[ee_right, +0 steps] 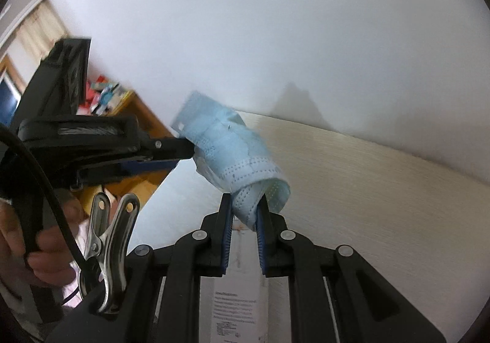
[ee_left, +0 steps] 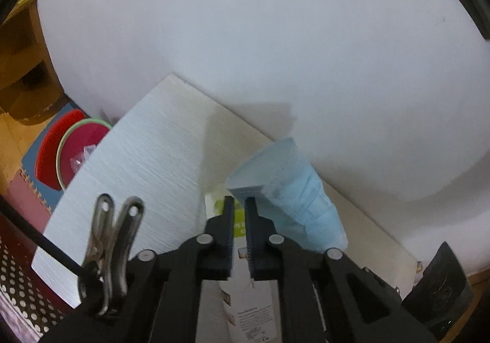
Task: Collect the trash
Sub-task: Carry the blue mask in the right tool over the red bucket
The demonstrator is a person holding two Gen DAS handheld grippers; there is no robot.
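A light blue face mask (ee_right: 232, 147) hangs in the air above the table between both grippers. My right gripper (ee_right: 245, 208) is shut on its lower rolled end. My left gripper (ee_left: 239, 205) is shut on the opposite edge of the mask (ee_left: 288, 186). The left gripper also shows in the right wrist view (ee_right: 183, 150), coming in from the left and pinching the mask's upper edge. A white box with printed text (ee_left: 251, 306) lies on the table below the left gripper, and it shows under the right gripper too (ee_right: 235, 297).
The pale wood-grain table (ee_left: 147, 165) stands against a white wall (ee_left: 245, 36). Left of the table on the floor are a red basin (ee_left: 79, 150) and cardboard boxes (ee_left: 21, 73). A dark object (ee_left: 438, 288) sits at the table's right end.
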